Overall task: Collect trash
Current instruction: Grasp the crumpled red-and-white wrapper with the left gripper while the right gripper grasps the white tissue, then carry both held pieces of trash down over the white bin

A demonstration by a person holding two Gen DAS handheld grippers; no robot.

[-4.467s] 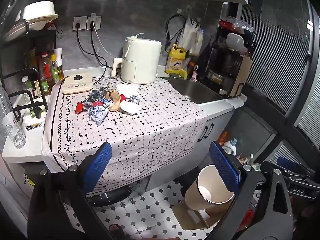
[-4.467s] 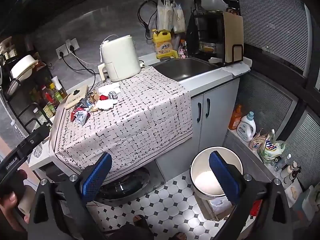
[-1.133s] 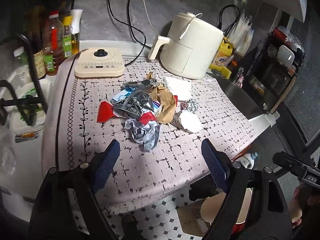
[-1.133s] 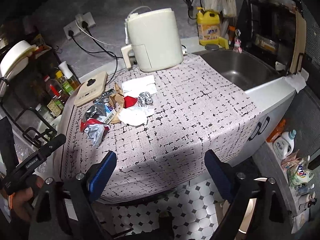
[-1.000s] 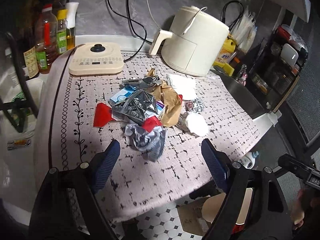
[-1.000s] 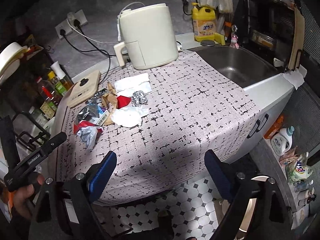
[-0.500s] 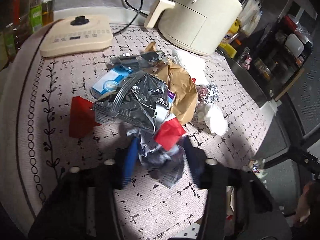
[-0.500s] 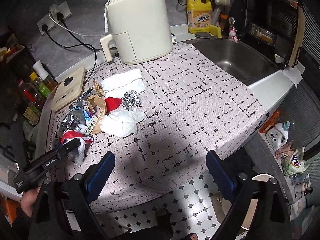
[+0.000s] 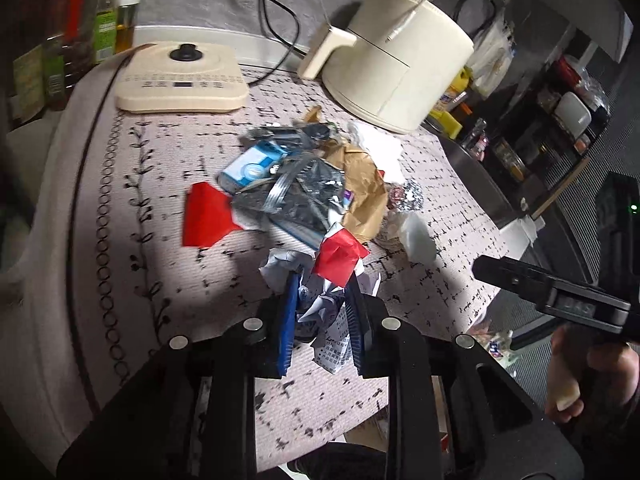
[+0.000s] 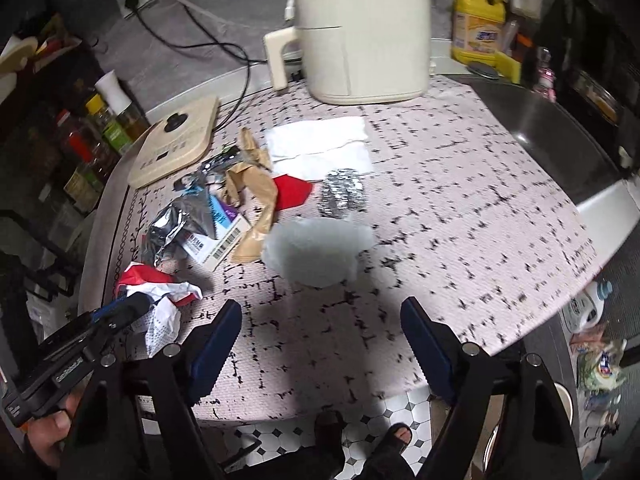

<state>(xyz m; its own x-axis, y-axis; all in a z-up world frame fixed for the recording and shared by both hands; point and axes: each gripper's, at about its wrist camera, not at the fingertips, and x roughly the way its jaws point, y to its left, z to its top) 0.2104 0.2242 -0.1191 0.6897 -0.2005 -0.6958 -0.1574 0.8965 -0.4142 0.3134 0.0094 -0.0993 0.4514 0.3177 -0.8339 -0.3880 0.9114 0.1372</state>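
Closed now, where half a second ago still a little apart: left gripper (image 9: pixel 320 300), blue pads (image 9: pixel 289 312) pinched on the crumpled printed paper (image 9: pixel 326 312) at the near edge of the trash pile (image 9: pixel 304 196). Closer in than a second ago, too, with pile and patterned tablecloth (image 9: pixel 120 240) filling the left wrist view. A red scrap (image 9: pixel 338 258) sits against the paper at 12 o'clock from the pads (whether caught in the grip or only resting on top, impossible to tell). Beyond, at 12 o'clock: silver foil bag (image 9: pixel 296 196), brown paper (image 9: pixel 362 188), blue-and-white carton (image 9: pixel 250 164).

Right gripper (image 10: pixel 322 344) wide open, holding nothing, hovering nearer the table than before; white tissue wad (image 10: pixel 316 250) at 12 o'clock, apart from the fingers and blurred. Foil ball (image 10: pixel 342 196) just past it. Left gripper's tip (image 10: pixel 128 310) visible at 9 o'clock on the paper.

Air fryer (image 10: pixel 360 28) cut off at the top edge; bottles (image 9: pixel 64 48) at 10 o'clock dark and unreadable.
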